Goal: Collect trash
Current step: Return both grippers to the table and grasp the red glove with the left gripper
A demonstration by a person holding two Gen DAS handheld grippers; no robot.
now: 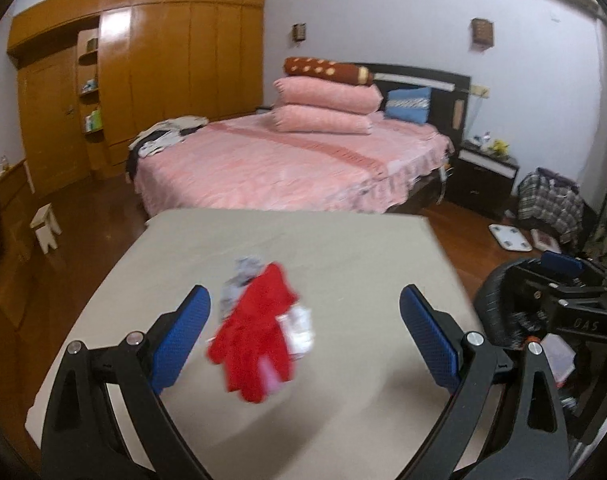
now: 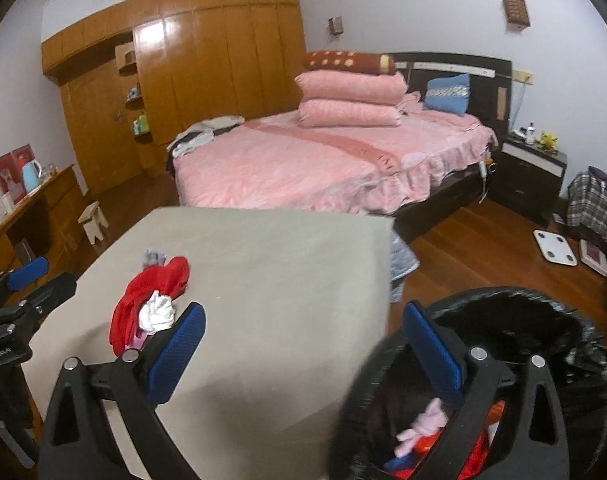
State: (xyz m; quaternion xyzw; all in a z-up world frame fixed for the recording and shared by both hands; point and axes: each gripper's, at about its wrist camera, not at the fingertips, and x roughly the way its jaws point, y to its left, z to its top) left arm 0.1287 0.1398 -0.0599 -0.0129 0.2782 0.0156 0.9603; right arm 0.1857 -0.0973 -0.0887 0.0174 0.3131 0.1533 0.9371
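A pile of trash lies on the beige table [image 1: 343,264]: a crumpled red wrapper [image 1: 255,332] over white paper [image 1: 301,326] and a grey printed scrap [image 1: 241,280]. My left gripper [image 1: 305,322] is open and empty, its blue pads either side of the pile, just above it. The pile shows in the right wrist view as the red wrapper [image 2: 143,300] with a white wad [image 2: 157,312]. My right gripper [image 2: 303,344] is open and empty at the table's right edge [image 2: 383,280], over a bin lined with a black bag [image 2: 523,320] that holds pink and red trash [image 2: 423,428].
A pink bed [image 2: 323,160] stands behind the table, a wooden wardrobe [image 2: 207,64] at the back left, a small stool [image 2: 93,220] and a desk [image 2: 31,208] at left. A bedside cabinet [image 2: 531,176], a white scale [image 2: 553,252] and a checked bag [image 2: 595,208] are at right.
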